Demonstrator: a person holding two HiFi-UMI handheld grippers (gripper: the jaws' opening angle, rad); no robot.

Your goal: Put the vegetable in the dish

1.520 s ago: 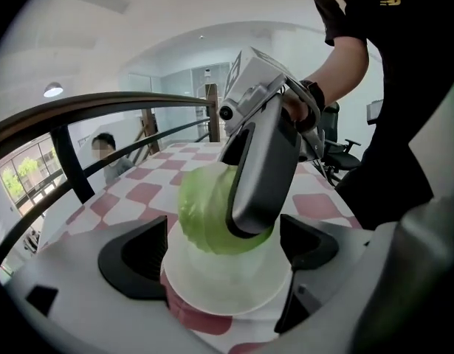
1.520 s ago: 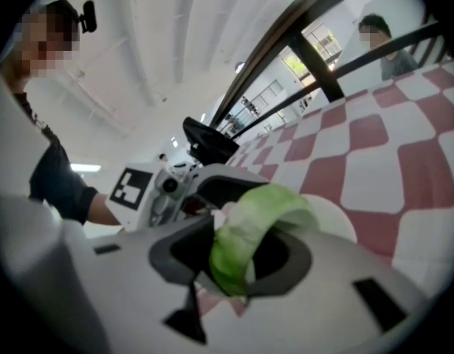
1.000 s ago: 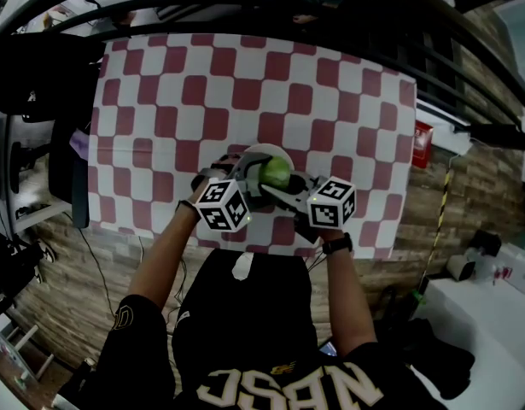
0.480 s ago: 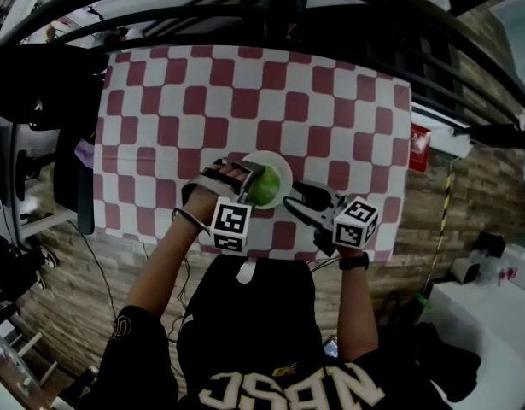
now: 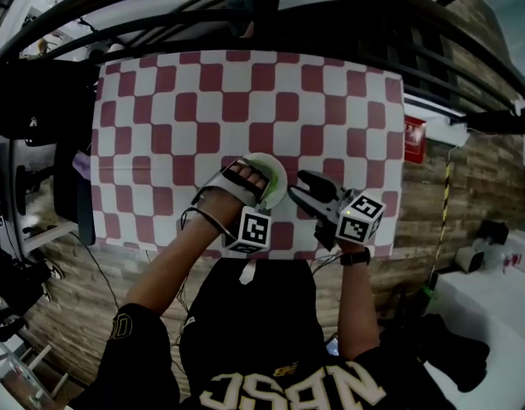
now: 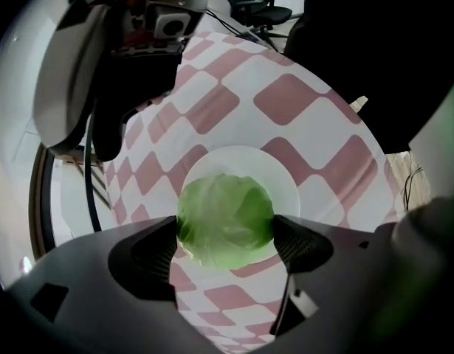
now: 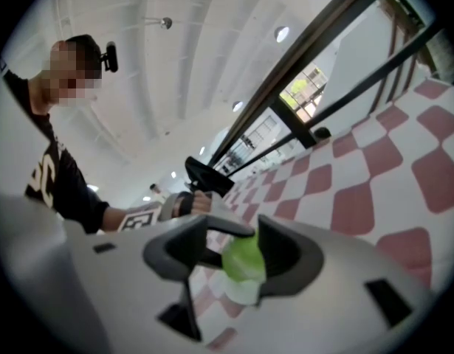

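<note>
**Inspector A:** What are we flagging as the risk at this point?

**Inspector B:** We are flagging the release. The left gripper point(image 6: 225, 245) is pointing steeply down with the vegetable point(image 6: 225, 220), a round, leafy green head, between its pads point(image 6: 159, 255). The head seems to be sitting over the near part of the dish point(image 6: 286, 179) rather than its middle. If the jaws are let go there, we are judging that it could roll over the low rim onto the counter point(image 5: 245, 101). We are also noting that soft leaves could slip or bruise under the pads.

**Inspector A:** And the grip itself?

**Inspector B:** We are recording the jaws as standing wide yet closed on the vegetable, with both pads pressing its sides. We cannot tell whether the head is touching the dish or hanging just above it.

**Inspector A:** The other one?

**Inspector B:** The right gripper point(image 7: 238, 251) is holding nothing. Its jaws have just been opening and are standing fully apart. The green showing through its gap is the vegetable over in the left gripper. It is hovering near the dish, on its right, so a careless swing could knock the dish.
</note>
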